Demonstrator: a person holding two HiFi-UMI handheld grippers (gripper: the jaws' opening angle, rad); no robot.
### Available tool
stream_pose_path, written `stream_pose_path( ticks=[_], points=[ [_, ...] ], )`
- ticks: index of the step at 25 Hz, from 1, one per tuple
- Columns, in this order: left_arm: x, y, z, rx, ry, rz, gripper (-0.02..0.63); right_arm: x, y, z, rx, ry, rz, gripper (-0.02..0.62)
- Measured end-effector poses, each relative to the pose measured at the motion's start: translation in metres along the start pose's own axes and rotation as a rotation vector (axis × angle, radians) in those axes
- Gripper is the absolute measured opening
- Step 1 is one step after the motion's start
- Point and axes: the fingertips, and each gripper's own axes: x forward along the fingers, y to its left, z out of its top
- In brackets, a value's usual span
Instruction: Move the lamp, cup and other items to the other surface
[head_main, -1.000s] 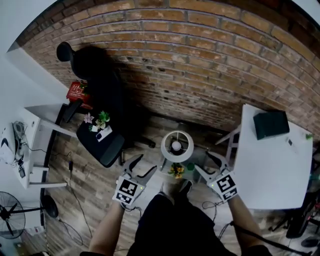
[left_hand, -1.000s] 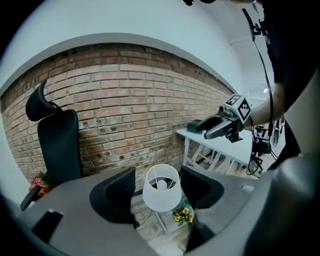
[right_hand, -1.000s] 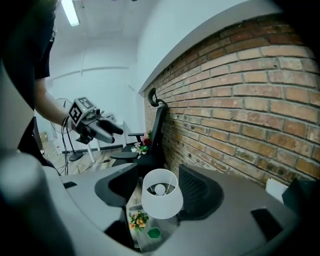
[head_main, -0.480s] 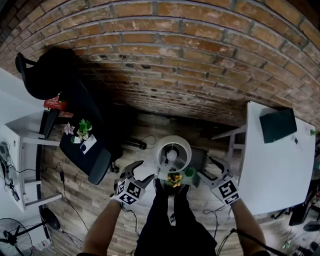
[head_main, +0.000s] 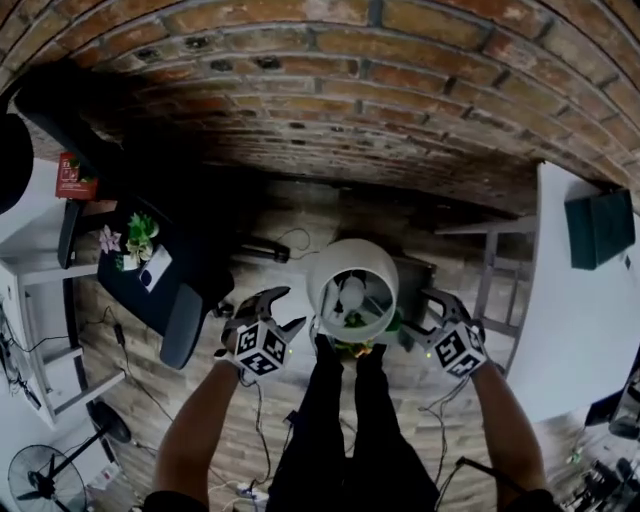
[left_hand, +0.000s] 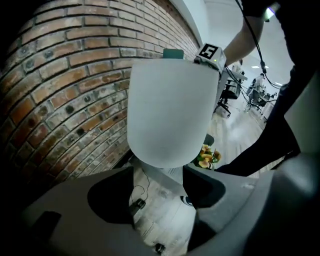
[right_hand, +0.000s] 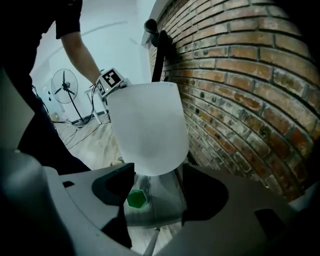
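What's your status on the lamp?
Both open, left gripper and right gripper, jaws just been opening, empty. Between them the lamp, untouched. Beside its base, yellow flowers.

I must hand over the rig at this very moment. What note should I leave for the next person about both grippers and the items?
Left hand-held gripper: open, jaws just opening, nothing between them; the lamp is just ahead.
Right hand-held gripper: the same, on the lamp's other side.
Items: lamp, yellow flowers and green item all sit on the low stand.
Done: nothing moved yet.
Left: grasp the lamp, carry it over, probably to the white table; then the rest.
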Motion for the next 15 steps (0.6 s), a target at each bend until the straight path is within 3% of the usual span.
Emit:
stream_pose_path(
  ticks=[5,15],
  points=[
    [0.046,0.005,-0.021,0.119,0.063,-0.058,0.301,0.048,-0.003,-0.030,-0.041,0.071,0.068,0.321],
    [0.099,0.016,-0.027,0.230,0.079,-0.079,0.301,0.097,-0.005,-0.060,-0.199,0.133,0.104,0.336]
  ],
)
